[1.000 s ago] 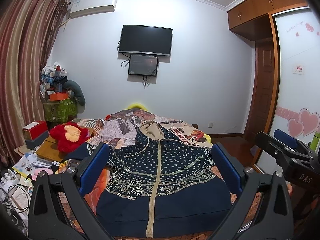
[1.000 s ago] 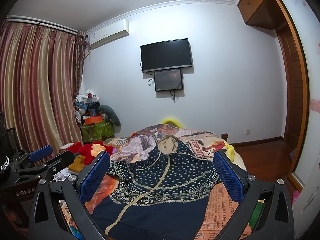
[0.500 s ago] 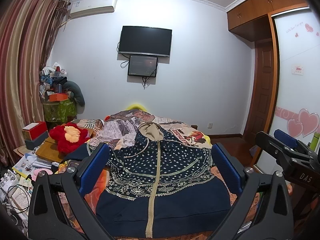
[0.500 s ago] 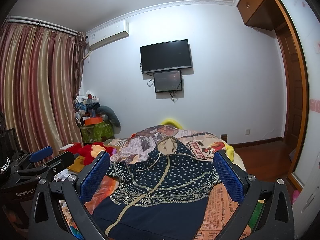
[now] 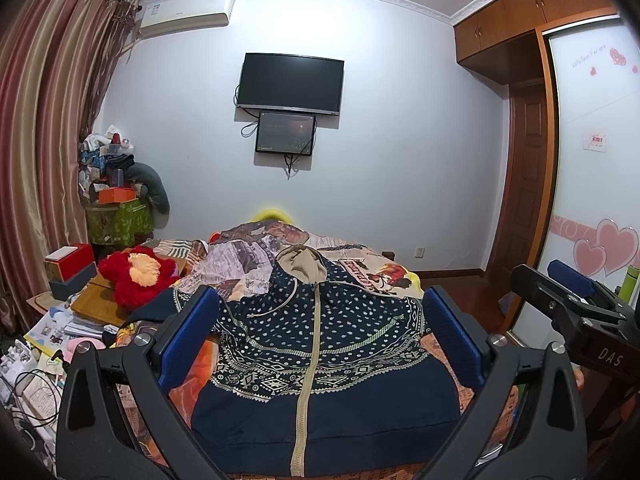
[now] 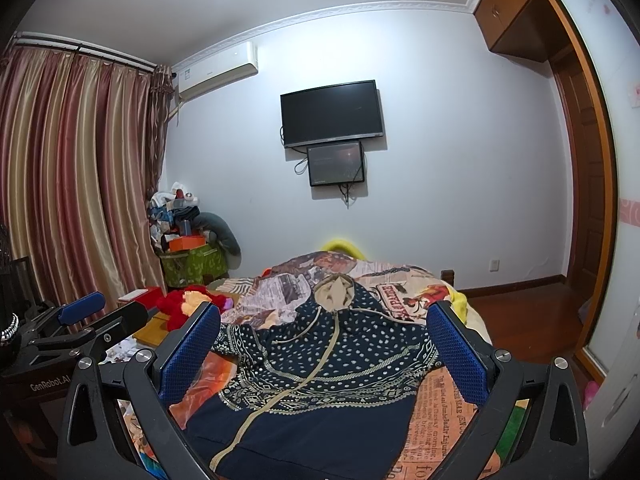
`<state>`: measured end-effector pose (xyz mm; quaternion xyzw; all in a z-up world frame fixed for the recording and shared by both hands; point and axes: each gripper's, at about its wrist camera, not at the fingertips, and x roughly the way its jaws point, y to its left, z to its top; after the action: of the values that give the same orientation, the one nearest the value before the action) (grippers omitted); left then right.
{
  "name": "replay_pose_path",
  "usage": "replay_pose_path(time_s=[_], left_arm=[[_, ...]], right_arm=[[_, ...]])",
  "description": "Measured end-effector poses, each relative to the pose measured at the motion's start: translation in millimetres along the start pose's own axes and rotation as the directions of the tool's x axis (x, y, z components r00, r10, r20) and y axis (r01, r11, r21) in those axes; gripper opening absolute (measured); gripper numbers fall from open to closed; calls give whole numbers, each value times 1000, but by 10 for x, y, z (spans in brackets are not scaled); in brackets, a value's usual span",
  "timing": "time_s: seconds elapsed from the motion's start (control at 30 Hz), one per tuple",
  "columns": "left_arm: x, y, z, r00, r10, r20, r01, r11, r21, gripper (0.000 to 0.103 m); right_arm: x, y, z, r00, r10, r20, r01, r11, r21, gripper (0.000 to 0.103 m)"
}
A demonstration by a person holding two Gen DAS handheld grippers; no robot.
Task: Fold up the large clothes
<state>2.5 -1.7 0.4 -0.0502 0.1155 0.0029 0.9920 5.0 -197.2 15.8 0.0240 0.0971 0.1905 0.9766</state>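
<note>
- Two tongs hover above the bed's near edge, both spread wide and pinching nothing: left tongs (image 5: 318, 344), right tongs (image 6: 323, 350).
- Navy patterned zip hoodie (image 5: 320, 340) lies face up on the bed (image 5: 372, 268), zipped, hem nearest, tan hood (image 6: 334, 288) farthest; likely laid flat to ease folding.
- Left sleeve appears tucked or bunched near the red plush toy (image 5: 134, 276); its end is hidden.
- Judgement: folding not yet begun; the tongs seem lined up with the hoodie's sides.

The hooded jacket (image 5: 320, 344) is seen as soft matt knit cloth; the right hand-held gripper (image 6: 324, 344) pads (image 6: 456, 356) as rough textured blue rubber.
</note>
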Motion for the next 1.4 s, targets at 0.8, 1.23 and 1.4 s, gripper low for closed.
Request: replay_pose_path(time_s=[0.8,1.23,1.4], left_arm=[[385,207,-19,997,48,-59,-49,999,-14,103],[1391,1168,16,968,194,-161,-201,979,-29,103],[2031,1818,-134,920,243,-308,-272,961,-53,103]], right_arm=[[416,-58,-38,999,-8,-51,7,1000,-19,103],[1865,-38,-57,985,-54,-162,34,992,-122,103],[2611,25,-151,963,-70,-260,19,981,-194,103]])
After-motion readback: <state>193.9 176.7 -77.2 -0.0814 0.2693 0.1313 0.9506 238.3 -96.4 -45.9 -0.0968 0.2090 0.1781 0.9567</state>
